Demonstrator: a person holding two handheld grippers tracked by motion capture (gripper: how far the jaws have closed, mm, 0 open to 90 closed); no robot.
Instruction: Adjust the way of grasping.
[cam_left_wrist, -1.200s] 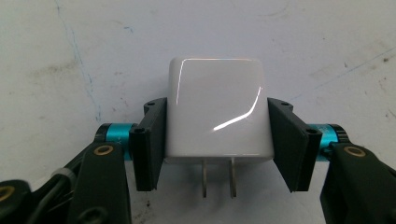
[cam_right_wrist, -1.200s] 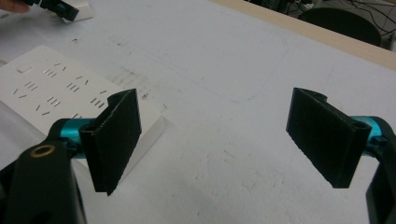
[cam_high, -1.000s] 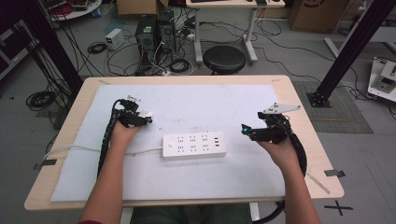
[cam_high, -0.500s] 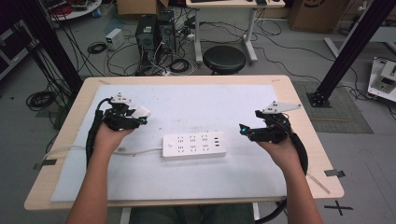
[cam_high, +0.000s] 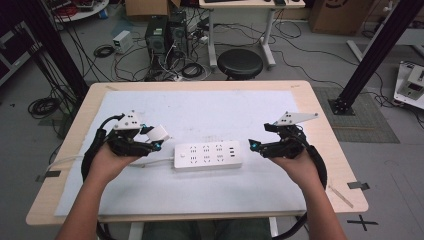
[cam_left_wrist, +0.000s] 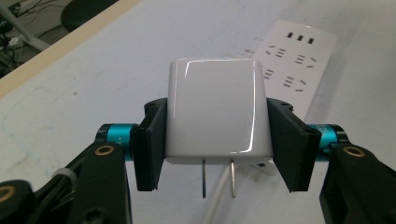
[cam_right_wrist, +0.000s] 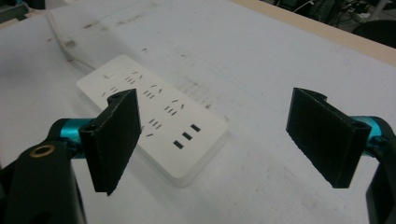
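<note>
A lab desk (cam_high: 320, 107) under a white mat, cables and a stool on the floor behind: a charger is held ready for the power strip.

Nearest the person, both hands come in low from the desk's front edge. The left gripper (cam_high: 150, 140) has its fingers (cam_left_wrist: 150, 144) closed on the flat sides of a white charger (cam_left_wrist: 217, 109), lifted off the mat just left of the strip, prongs left bare, probably so they can go straight into a socket. The right gripper (cam_high: 257, 146) hovers at the strip's right end with its fingers (cam_right_wrist: 119, 135) spread wide and empty, likely placed to steady the strip during insertion. The strip (cam_high: 208, 156) lies flat between the two, sockets up, its cord running left.
</note>
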